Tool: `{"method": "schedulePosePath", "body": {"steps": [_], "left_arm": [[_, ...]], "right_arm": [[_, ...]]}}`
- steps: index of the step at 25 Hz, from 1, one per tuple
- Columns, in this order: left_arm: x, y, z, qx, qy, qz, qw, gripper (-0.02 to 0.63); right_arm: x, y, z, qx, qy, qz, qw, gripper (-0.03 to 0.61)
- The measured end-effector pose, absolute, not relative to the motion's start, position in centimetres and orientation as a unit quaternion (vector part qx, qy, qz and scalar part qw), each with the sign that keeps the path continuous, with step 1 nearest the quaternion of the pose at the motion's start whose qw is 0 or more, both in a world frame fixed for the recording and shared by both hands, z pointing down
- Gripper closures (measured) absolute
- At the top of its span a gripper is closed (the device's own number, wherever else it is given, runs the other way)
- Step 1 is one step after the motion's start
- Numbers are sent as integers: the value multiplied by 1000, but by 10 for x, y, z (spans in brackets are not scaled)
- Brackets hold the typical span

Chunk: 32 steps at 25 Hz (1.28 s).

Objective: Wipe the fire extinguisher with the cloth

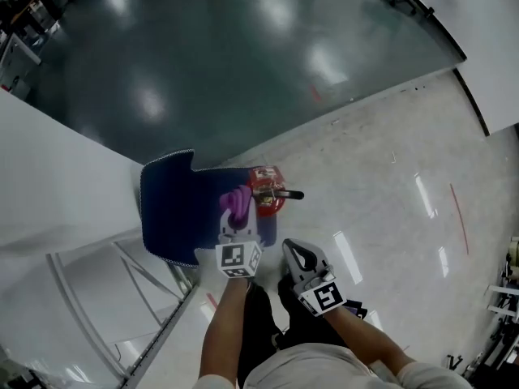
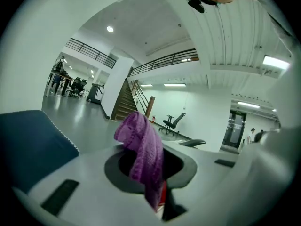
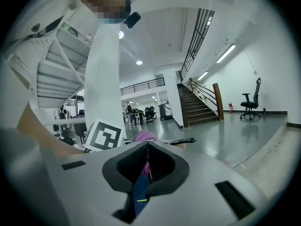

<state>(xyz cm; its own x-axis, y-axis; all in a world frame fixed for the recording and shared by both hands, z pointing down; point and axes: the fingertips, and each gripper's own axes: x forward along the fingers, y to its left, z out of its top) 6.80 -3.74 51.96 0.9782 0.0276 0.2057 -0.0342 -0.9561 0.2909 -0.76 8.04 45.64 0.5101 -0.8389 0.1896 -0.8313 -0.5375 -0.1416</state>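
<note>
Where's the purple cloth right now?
Head view centre: the purple cloth is clamped in the left gripper, just left of the red fire extinguisher, over the blue mat.

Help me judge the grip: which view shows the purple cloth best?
The left gripper view: the purple cloth hangs large at the centre, pinched by the left gripper. The head view shows it small, beside the red fire extinguisher. The right gripper view catches only a small purple bit.
</note>
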Motion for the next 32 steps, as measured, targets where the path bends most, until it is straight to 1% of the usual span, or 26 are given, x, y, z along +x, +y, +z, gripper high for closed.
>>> {"method": "schedulePosePath", "body": {"steps": [7,11,15,17,19,24,28,32], "left_arm": [[68,-12,507,982,-16,112,150,558],[41,-17,481,985,-76,93,127,558],[-1,-23,482,982,-122,97,108,558],[-22,-19,491,982,-126,110,90,558],[-31,-22,504,980,-129,120,87,558],[-42,-23,553,959,-199,136,147,558],[-32,-23,601,950,-238,141,145,558],[-28,-31,648,928,-307,141,161,558]], "right_arm": [[-12,99,442,-845,523,-112,-3,565],[0,111,436,-839,532,-111,8,565],[8,113,433,-841,531,-106,17,565],[3,111,429,-833,543,-101,6,565],[3,103,426,-825,557,-94,-5,565],[10,93,440,-788,606,-108,-6,565],[13,79,471,-738,666,-113,-18,565],[10,63,498,-677,724,-126,-30,565]]}}
